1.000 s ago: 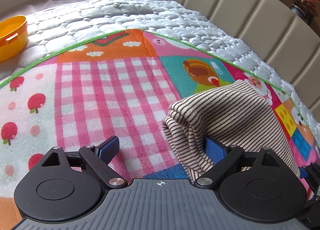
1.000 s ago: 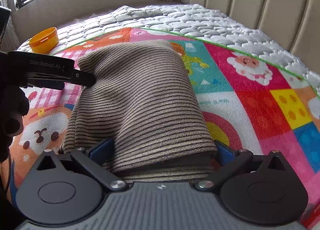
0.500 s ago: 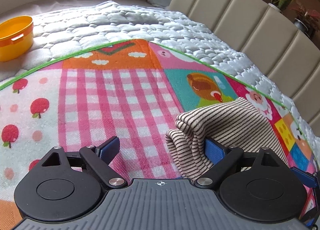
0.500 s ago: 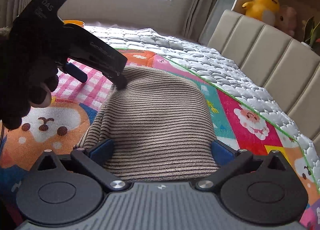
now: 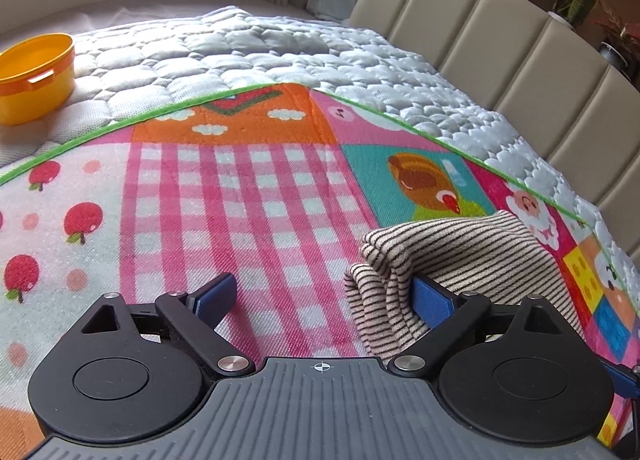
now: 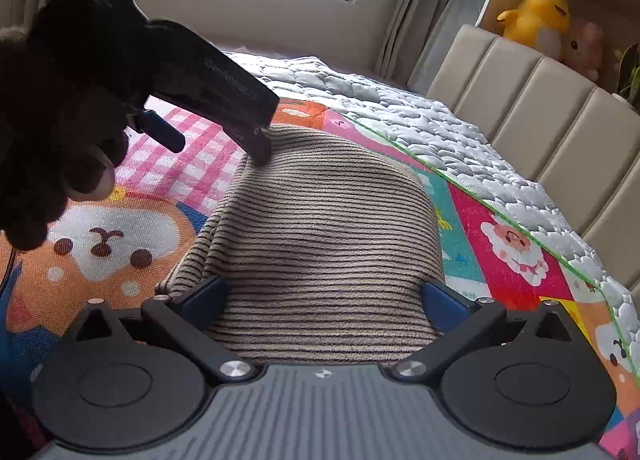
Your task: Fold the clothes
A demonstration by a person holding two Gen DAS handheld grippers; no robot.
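Note:
A beige garment with thin dark stripes (image 6: 320,236) lies folded on a colourful play mat (image 5: 224,195) on the bed. My right gripper (image 6: 324,296) is open, its blue fingers on either side of the garment's near end. My left gripper (image 5: 320,296) is open; its right finger (image 5: 430,298) touches the folded left edge of the garment (image 5: 448,256), its left finger is over the pink check. The left gripper also shows in the right wrist view (image 6: 224,99), its tip at the garment's far left corner.
An orange plastic tub (image 5: 36,75) sits on the grey quilted bedspread (image 5: 304,51) at the far left. A padded beige headboard (image 5: 520,43) runs along the right. Plush toys (image 6: 536,19) sit behind it.
Both grippers have lifted and tilted up, so more of the room shows. The garment has settled lower and flatter. The left gripper stays at its far left corner.

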